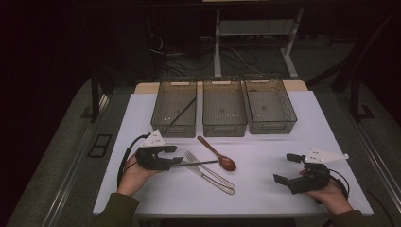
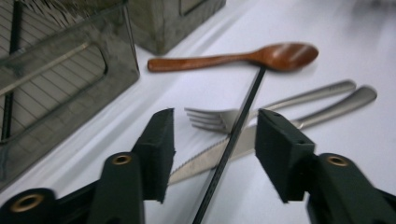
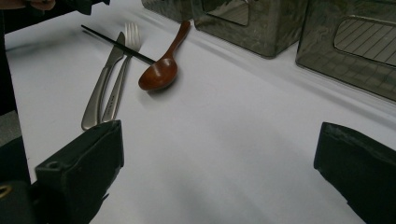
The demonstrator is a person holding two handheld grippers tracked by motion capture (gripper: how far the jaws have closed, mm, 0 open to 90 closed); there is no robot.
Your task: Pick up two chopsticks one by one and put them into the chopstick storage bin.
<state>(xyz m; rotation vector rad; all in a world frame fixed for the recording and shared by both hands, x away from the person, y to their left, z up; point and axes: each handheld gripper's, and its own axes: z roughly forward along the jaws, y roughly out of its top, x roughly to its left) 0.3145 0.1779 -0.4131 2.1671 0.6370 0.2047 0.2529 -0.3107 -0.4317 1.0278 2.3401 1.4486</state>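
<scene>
Spoon [image 1: 218, 153], fork [image 1: 208, 171], knife [image 1: 204, 175], three bins [image 1: 223, 108]

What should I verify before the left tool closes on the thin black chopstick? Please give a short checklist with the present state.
1. The thin black chopstick lies between the jaws of the left tool: ok.
2. Pads pressing on the chopstick: not ok, gaps remain on both sides.
3. The chopstick is free of other cutlery: not ok, it crosses the steel fork and steel knife.
4. Its far tip is apart from the brown wooden spoon: cannot tell.
5. The right tool is out of the way: ok, open.
</scene>
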